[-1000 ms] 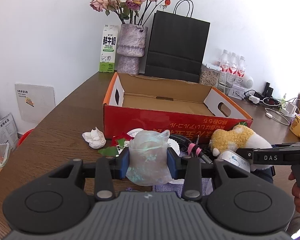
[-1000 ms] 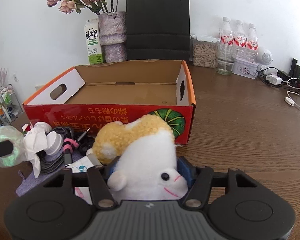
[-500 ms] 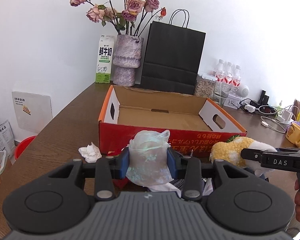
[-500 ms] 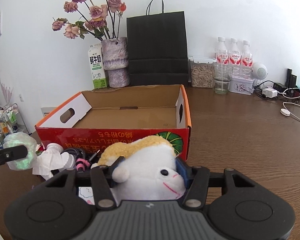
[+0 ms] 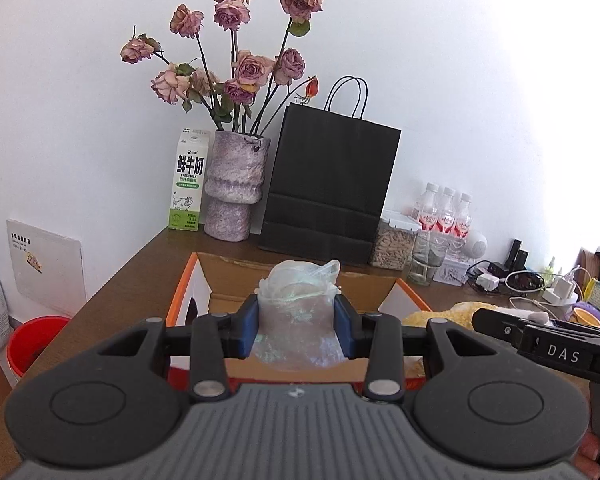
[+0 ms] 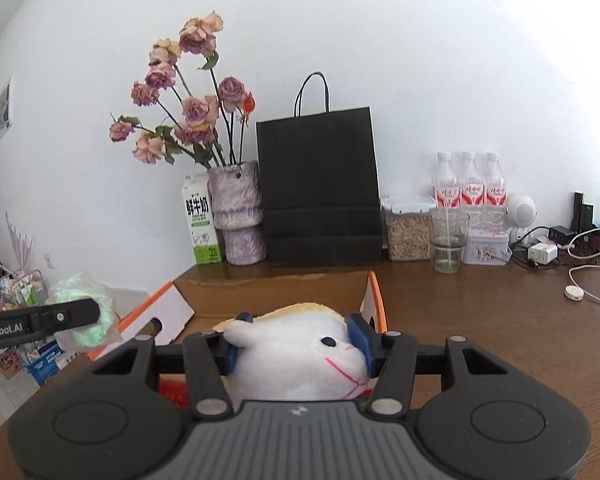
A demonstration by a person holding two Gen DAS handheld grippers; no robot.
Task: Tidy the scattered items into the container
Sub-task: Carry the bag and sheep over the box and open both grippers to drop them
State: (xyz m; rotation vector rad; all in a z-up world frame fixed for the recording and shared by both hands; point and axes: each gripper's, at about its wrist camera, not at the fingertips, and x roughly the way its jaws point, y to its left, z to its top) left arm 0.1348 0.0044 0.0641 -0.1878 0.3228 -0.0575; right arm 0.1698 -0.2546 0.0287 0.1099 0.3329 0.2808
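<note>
- Left gripper [image 5: 296, 330]: both blue pads press on one crumpled translucent plastic bag [image 5: 298, 316]; jaws part-way closed, bag bulging above and below the pads.
- Right gripper [image 6: 298, 344]: pads squeeze the head of one white and yellow plush toy [image 6: 300, 364]; its jaws have just been closing a little, with the toy between them.
- Both loads are held clear of the table [image 6: 480, 320], at the near wall of the cardboard box [image 5: 220, 276], not yet inside it.
- Box count: one, orange-edged, open top, with a hand-hole cut-out in its left end flap; the visible part of its floor is bare cardboard.
- Behind the box, along the wall: one milk carton [image 5: 189, 184], one mottled vase [image 5: 236, 186] of dried roses, one black paper bag [image 5: 328, 180].
- Further right: one lidded jar of seeds [image 6: 408, 228], one drinking glass [image 6: 449, 240], three water bottles [image 6: 470, 184] in a row, one small tin [image 6: 486, 248].
- Far right: tangle of chargers and cables; count cannot be told.
- One red bucket [image 5: 34, 340] on the floor, left of the table.
</note>
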